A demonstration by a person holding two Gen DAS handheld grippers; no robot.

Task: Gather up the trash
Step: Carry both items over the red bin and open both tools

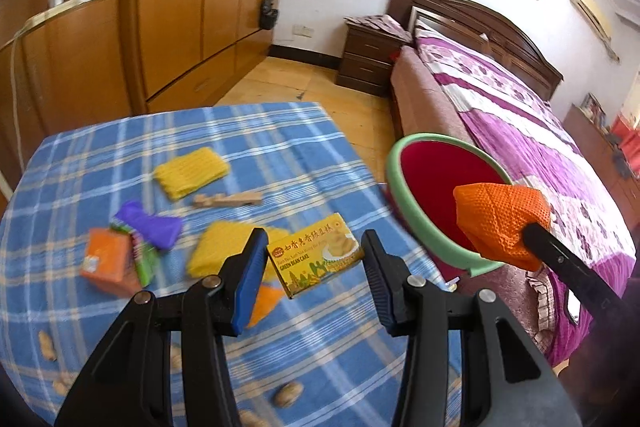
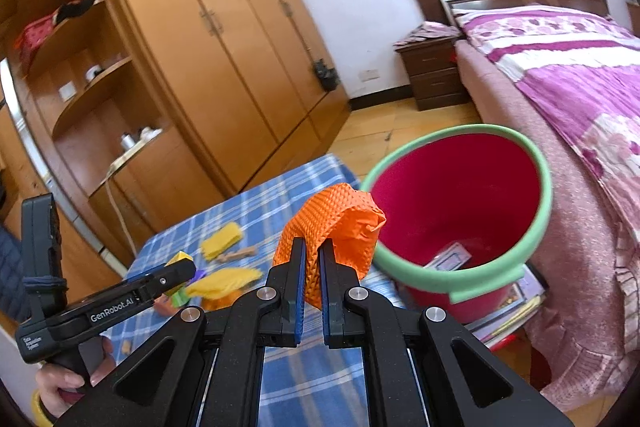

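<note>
Carrying an orange foam net, the right gripper is seen with its jaws pressed onto the net's lower fold; the bulk of the net bulges above and ahead of the jaws. Just ahead and to the right of those jaws the red bin with its green rim is found, mouth tilted toward the camera. One flat printed packet is already noted at the bin's bottom; little else can be made out inside.

Left gripper: jaws spread wide, nothing held. Framed between them on the blue plaid cloth is a yellow green bean cake box; whether the pads touch it cannot be told.

Left on the cloth, beyond and to the left of the left jaws: two yellow foam nets, a purple wrapper, an orange carton, a wooden clip, and peanut shells nearer than the jaws.

Progress is judged early: one item binned, one about to be dropped, most still to be collected.
</note>
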